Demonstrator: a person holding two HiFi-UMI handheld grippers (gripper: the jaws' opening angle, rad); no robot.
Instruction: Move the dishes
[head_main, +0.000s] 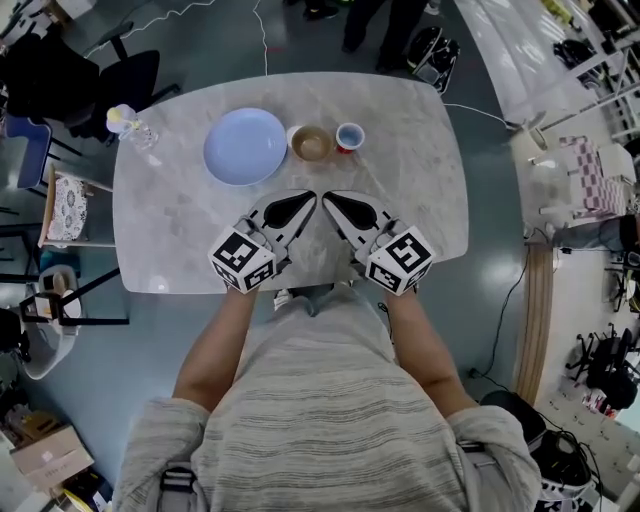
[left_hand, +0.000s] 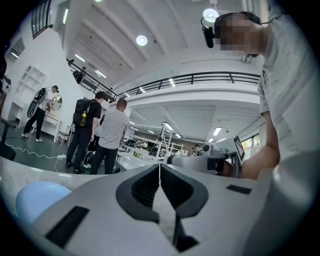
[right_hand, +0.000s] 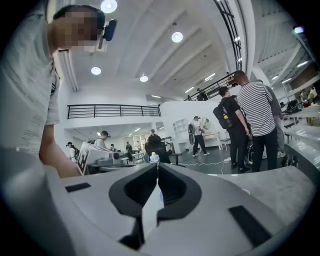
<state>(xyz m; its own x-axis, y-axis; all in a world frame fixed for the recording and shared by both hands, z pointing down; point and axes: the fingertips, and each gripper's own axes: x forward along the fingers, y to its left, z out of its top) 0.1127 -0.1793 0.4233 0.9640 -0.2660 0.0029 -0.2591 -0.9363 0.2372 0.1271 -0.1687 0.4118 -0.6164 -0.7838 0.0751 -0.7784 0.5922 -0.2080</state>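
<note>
A light blue plate (head_main: 245, 146) lies on the far half of the marble table (head_main: 420, 160). Right of it stand a brown bowl (head_main: 312, 144) and a small cup (head_main: 350, 136) with a blue inside. My left gripper (head_main: 312, 196) and right gripper (head_main: 327, 197) hover over the table's near half, tips angled toward each other and nearly meeting, short of the bowl. Both are shut with nothing between their jaws. The plate (left_hand: 37, 197) shows low at the left of the left gripper view, beside the left gripper (left_hand: 160, 172). In its own view the right gripper (right_hand: 158, 170) points level.
A clear plastic bottle (head_main: 130, 124) stands at the table's far left corner. Chairs (head_main: 65, 205) sit left of the table. Several people stand beyond the table's far side, and cables trail on the floor.
</note>
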